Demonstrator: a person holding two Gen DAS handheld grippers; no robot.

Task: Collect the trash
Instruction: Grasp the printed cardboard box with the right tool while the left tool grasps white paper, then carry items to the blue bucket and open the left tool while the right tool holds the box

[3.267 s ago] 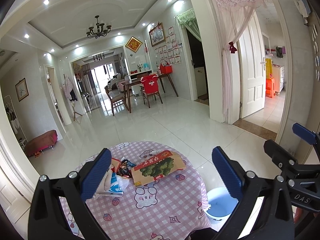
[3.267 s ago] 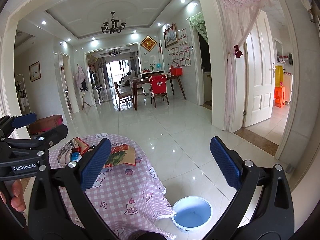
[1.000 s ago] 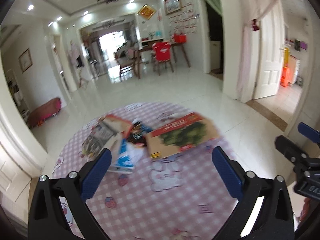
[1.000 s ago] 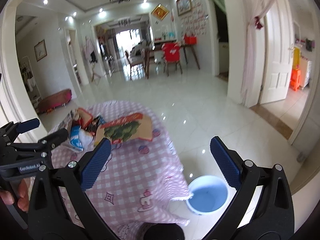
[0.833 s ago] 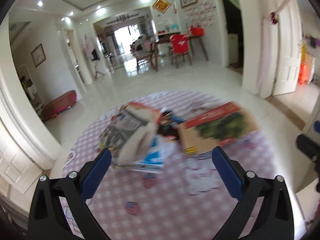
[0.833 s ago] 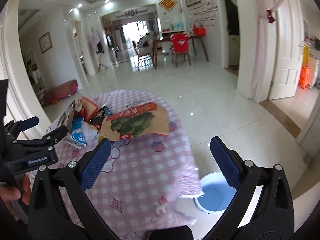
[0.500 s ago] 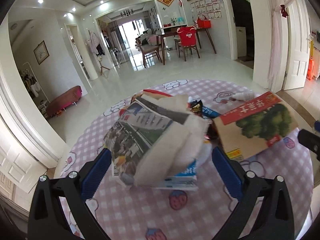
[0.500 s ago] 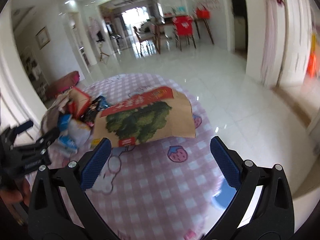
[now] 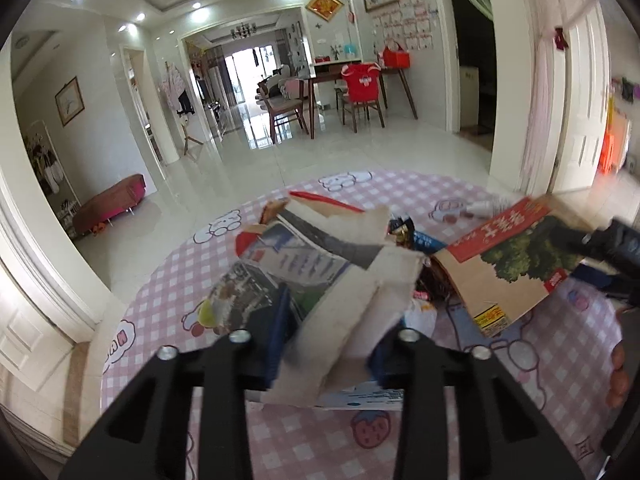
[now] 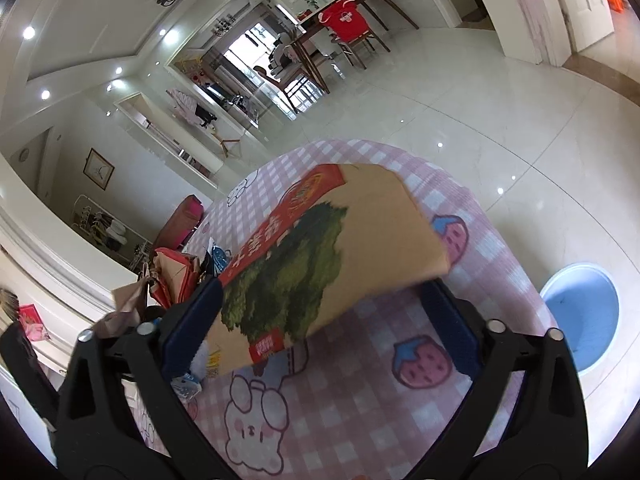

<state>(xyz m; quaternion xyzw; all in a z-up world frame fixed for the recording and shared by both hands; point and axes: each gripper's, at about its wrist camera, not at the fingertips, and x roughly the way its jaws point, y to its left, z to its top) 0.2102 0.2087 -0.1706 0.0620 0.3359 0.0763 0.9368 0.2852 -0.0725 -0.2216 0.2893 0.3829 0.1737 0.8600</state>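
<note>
Both grippers closing on trash at the pick-up stage, nothing yet carried to the bin.

The left gripper [image 9: 332, 340], low centre of its view, has just been closing its jaws and now pinches the folded printed newspaper wad [image 9: 320, 276], which points up and away toward upper left. The right gripper [image 10: 320, 328] has just been narrowing its jaws around the flat brown cardboard box with a red band and green tree picture [image 10: 320, 248]; the left pad touches its edge, but I cannot tell if the right pad presses. The box's long axis runs from lower left to upper right on the pink checked tablecloth [image 10: 400, 420]. Next, probably, finish that squeeze, lift both, and swing to the light-blue round bin [image 10: 580, 312] at right.
</note>
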